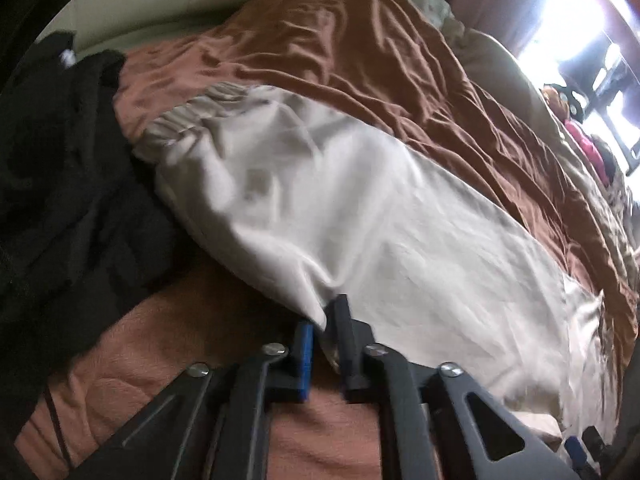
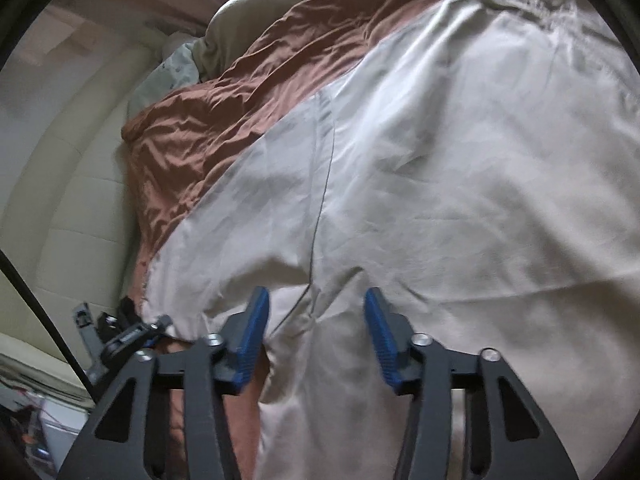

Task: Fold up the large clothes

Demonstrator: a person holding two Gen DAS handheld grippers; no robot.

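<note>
A pair of cream trousers lies spread on a bed with a rust-brown cover. Its gathered waistband is at the far left. My left gripper is shut on the trousers' near edge, with the cloth pinched between its fingers. In the right wrist view the trousers fill the frame, with a dark seam running down the middle. My right gripper is open, its blue pads on either side of the seam, just over the cloth near its lower edge.
A heap of black clothes lies left of the trousers. Pale pillows and bedding sit at the head of the bed. A padded cream wall runs along the bed's left side. A bright window is at the far right.
</note>
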